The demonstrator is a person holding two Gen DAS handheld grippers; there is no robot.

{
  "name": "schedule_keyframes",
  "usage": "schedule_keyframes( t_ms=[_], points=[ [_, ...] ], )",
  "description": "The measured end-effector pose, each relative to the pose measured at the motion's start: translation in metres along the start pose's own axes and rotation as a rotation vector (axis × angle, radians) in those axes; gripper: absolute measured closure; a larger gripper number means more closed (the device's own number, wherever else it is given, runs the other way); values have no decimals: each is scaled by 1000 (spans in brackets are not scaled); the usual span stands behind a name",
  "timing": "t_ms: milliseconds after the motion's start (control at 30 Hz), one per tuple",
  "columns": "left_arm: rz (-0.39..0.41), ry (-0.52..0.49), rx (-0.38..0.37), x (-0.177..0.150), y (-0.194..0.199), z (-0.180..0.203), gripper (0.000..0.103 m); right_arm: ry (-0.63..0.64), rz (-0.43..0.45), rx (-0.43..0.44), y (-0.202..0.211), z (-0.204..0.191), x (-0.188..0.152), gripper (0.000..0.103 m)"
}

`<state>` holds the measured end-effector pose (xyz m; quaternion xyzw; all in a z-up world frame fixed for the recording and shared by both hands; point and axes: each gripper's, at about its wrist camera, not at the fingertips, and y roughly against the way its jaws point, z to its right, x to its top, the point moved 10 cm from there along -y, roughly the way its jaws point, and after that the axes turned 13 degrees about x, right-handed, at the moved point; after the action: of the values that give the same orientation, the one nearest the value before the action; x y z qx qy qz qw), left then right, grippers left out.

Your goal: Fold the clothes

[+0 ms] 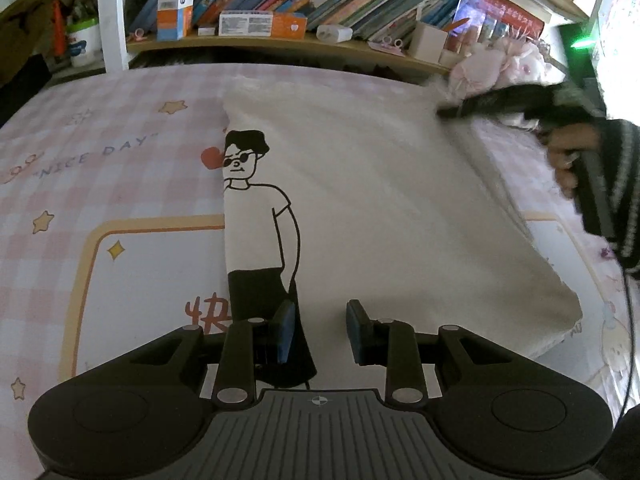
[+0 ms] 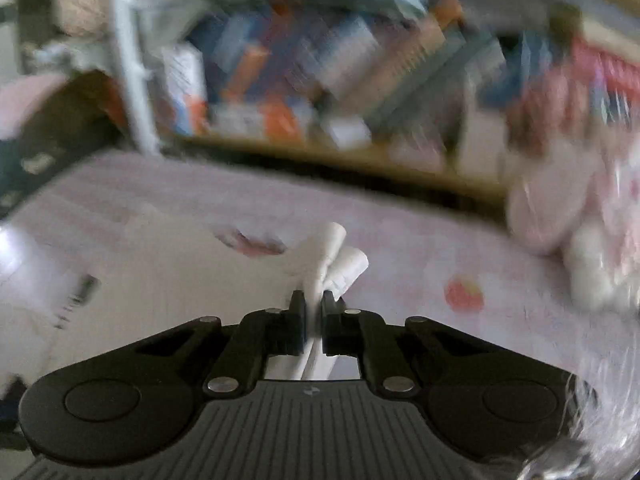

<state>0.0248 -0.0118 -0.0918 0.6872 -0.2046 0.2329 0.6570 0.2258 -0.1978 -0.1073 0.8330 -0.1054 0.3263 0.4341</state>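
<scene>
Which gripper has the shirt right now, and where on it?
The right gripper is shut on a bunched edge of the white T-shirt, at its far right corner. The left gripper is open over the near hem, holding nothing.

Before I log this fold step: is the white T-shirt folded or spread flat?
Partly folded. The white T-shirt has a straight fold cutting its cartoon print; the right hand-held gripper pinches bunched white cloth.

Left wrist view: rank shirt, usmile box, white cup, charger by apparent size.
1. shirt, by far the largest
2. usmile box
3. white cup
4. charger

The shirt lies nearer the camera; the other three stand far back, so true sizes are unsure.
</scene>
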Motion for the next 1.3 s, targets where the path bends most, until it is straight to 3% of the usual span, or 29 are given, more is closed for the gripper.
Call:
schedule_keyframes(
  t_ms=[167,333,400,500,767,933,1067,1300],
  points=[
    [0,12,-8,1,-1,-3,74,6,28,-18,5,3,0,95],
    [7,24,-24,0,-1,-5,73,10,57,-34,10,5,0,72],
    [9,38,-43,0,-1,-5,68,-24,70,1,26,-1,-5,65],
    [14,37,-52,0,0,-2,61,-74,90,52,49,-10,-12,61],
    [57,-16,-29,0,15,5,54,-134,37,78,105,-30,-74,52],
    [92,-45,40,0,30,-3,37,-202,-13,71,129,-37,-122,40],
    [93,-65,102,-3,36,-9,21,-275,-58,44,139,-33,-153,37],
    [104,-116,141,-13,39,-10,15,-401,-81,74,147,-30,-176,37]
  ],
)
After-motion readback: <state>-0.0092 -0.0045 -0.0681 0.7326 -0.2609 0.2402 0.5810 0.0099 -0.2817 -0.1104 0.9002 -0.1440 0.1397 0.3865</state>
